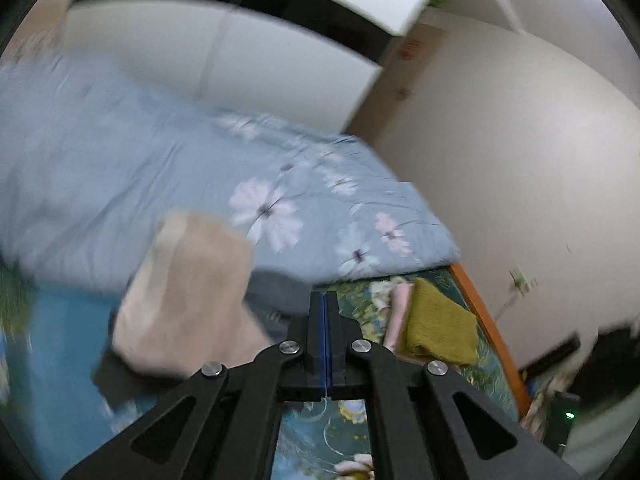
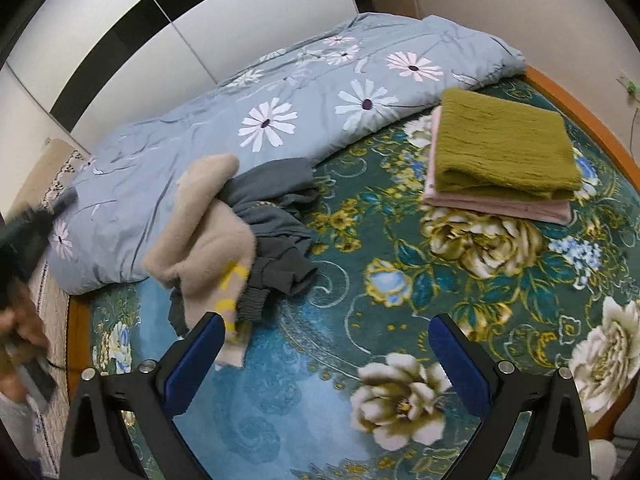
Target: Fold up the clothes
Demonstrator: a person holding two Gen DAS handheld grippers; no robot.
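Observation:
A beige fuzzy garment [image 2: 200,224] with yellow marks lies heaped over a crumpled grey garment [image 2: 276,216] on the floral bedspread [image 2: 400,280]. My right gripper [image 2: 326,320] hovers open above the bedspread, just right of the heap, with nothing between its blue pads [image 2: 196,352]. My left gripper [image 1: 326,300] is shut, pads pressed together with no cloth showing between them. The beige garment [image 1: 188,292] appears blurred to its left and the grey garment [image 1: 276,292] just beyond its tips. A folded olive-green piece on a folded pink one [image 2: 504,156] sits at the far right, also in the left wrist view [image 1: 440,320].
A light blue daisy quilt [image 2: 240,120] lies bunched along the far side of the bed. White wardrobe doors [image 2: 240,12] with a black band stand behind it. The orange bed frame [image 2: 580,104] runs along the right wall. A person's blurred hand [image 2: 20,320] shows at the left.

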